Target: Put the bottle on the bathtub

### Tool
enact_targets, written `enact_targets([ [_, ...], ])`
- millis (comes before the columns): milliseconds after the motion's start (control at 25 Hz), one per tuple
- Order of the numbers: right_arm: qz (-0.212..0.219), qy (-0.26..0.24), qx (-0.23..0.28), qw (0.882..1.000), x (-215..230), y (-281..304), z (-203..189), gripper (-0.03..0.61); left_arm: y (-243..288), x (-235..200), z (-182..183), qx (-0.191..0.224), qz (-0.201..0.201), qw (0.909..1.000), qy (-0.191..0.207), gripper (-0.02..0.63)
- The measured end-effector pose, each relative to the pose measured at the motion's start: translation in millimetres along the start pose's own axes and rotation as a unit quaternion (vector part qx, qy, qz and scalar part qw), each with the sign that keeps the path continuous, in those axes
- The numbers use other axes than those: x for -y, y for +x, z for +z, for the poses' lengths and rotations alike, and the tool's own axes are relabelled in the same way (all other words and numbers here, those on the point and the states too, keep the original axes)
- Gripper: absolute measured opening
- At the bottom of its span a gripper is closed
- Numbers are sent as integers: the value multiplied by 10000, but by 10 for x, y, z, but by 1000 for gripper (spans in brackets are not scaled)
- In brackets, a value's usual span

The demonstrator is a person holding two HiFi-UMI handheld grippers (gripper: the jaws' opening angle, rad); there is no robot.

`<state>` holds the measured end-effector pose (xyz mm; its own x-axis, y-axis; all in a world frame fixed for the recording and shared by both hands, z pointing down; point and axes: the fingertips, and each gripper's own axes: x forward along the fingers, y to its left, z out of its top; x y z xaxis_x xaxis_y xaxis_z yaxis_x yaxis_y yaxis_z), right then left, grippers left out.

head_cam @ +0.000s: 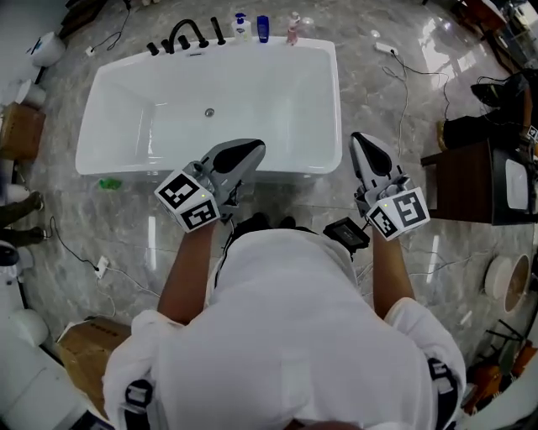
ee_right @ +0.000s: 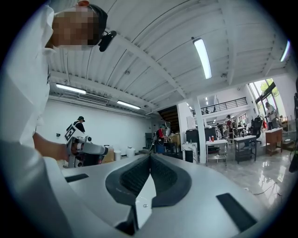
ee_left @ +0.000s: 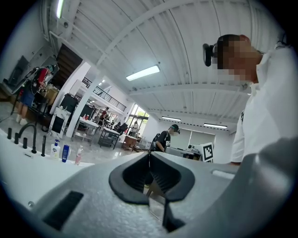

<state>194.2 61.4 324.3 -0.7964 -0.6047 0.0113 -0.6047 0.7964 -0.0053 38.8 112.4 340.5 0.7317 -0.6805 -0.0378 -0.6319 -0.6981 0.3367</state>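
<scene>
We hold the left hand-held gripper [head_cam: 242, 157] tilted upward over the near rim of the white bathtub [head_cam: 126, 101], and its own view shows the dark ribbed pads [ee_left: 160, 174] pressed together with nothing between them. The right hand-held gripper [head_cam: 364, 149] is level with it, well apart to its right and just past the tub's near right corner. Its jaws are also closed tight and empty, the ribbed pads [ee_right: 163, 174] meeting along one line. Neither hand-held gripper touches a bottle. The bottles stand in a row on the far rim of the tub, well beyond the left hand-held gripper and across the empty basin: a white pump bottle [head_cam: 241, 26], a blue bottle [head_cam: 262, 28] just beside it, and a pink bottle [head_cam: 293, 28] a little further right. In the left gripper view the same three show low and far to the left of the jaws. A black faucet [head_cam: 185, 35] with its handles sits on that rim, to the left of the bottles. On the grey marble floor [head_cam: 378, 92], left of the left hand-held gripper, a small green thing [head_cam: 109, 183] lies near the tub's near left corner. A dark wooden cabinet [head_cam: 466, 180] stands to the right of the right hand-held gripper.
</scene>
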Motion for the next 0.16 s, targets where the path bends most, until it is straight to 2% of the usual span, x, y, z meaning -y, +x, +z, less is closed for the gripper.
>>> enact_targets([
  [160, 130, -49, 0, 9999, 37, 103, -27, 14, 40, -51, 64, 70, 47, 10000, -8, 18],
])
